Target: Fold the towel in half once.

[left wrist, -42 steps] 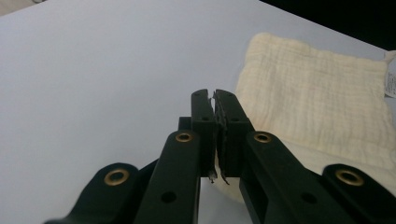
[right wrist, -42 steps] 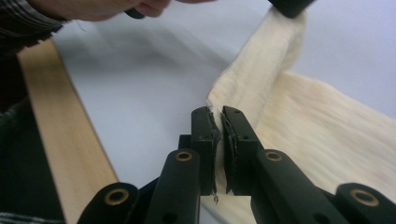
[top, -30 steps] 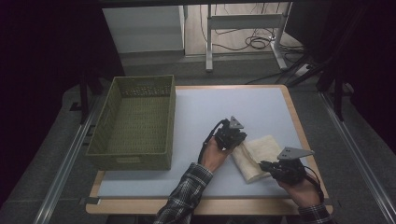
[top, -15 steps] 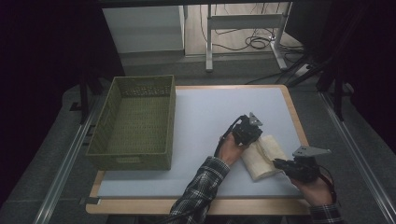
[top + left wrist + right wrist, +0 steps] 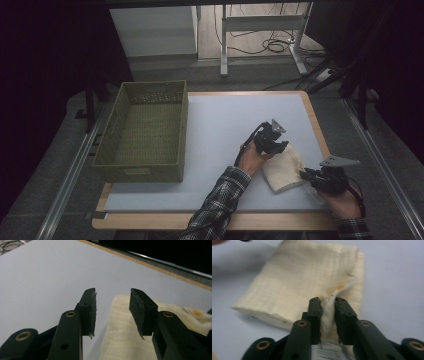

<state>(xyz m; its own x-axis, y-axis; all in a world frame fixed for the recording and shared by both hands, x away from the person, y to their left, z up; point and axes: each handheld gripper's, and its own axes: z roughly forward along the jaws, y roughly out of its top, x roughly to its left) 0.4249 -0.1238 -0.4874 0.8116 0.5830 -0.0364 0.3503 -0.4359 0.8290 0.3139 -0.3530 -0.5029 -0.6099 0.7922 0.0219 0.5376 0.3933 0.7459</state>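
Now the cream cloth [image 5: 283, 168] lies folded into a thick pad near the table's [image 5: 215, 125] right edge, narrower than a second ago. Its weave is soft and crinkled, with a white printed tag by the right gripper [image 5: 328, 305], the writing too blurred to read. Both sets of jaws have just been opening: the left gripper [image 5: 113, 302] stands released above the cloth, while the right's pads are pinching a raised fold. A green woven basket [image 5: 145, 131] sits well apart at left

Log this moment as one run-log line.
left gripper: jaws just opening, apart over folded cream cloth | right gripper: pinching cloth fold, jaws easing | green basket: empty, at table's left
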